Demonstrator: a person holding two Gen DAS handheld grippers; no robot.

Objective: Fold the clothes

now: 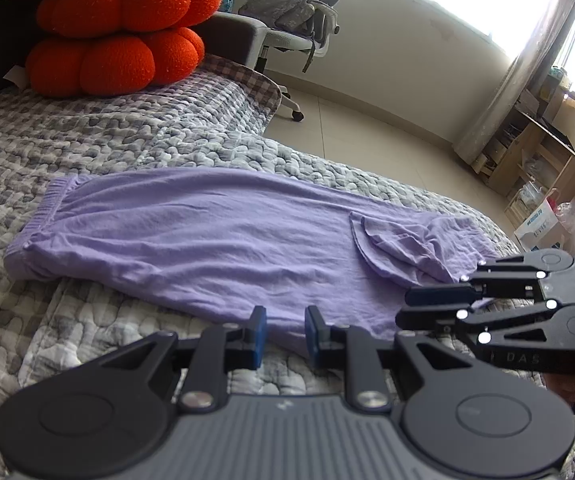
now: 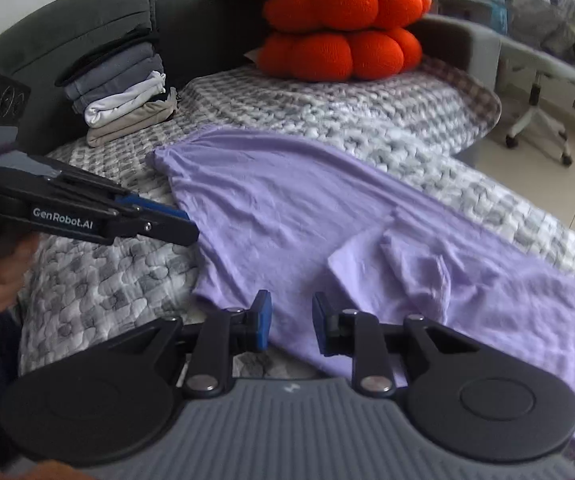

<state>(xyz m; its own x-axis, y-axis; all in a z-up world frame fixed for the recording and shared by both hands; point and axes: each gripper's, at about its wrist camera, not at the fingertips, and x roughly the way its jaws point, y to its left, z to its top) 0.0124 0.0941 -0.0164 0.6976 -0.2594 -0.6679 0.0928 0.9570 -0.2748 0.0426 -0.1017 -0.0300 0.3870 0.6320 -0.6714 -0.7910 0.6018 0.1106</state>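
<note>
A lilac garment (image 1: 207,236) lies spread flat on the quilted bed, its ribbed band (image 1: 43,216) at the far left and a folded-in flap (image 1: 399,240) toward the right. My left gripper (image 1: 286,336) is open at the garment's near edge, with nothing pinched between its blue pads. My right gripper (image 1: 403,307) hovers just to its right, over the same edge. In the right wrist view the garment (image 2: 287,208) runs from upper left to lower right. There my right gripper (image 2: 290,322) is open above its near edge, and the left gripper (image 2: 191,226) hangs by its left side.
Two orange pumpkin cushions (image 2: 339,24) are stacked at the headboard, with a pile of folded clothes (image 2: 123,96) beside them. The grey checked quilt (image 1: 87,132) covers the bed. Beyond the bed's edge stand an office chair with a backpack (image 1: 287,4) and wooden shelves (image 1: 535,160).
</note>
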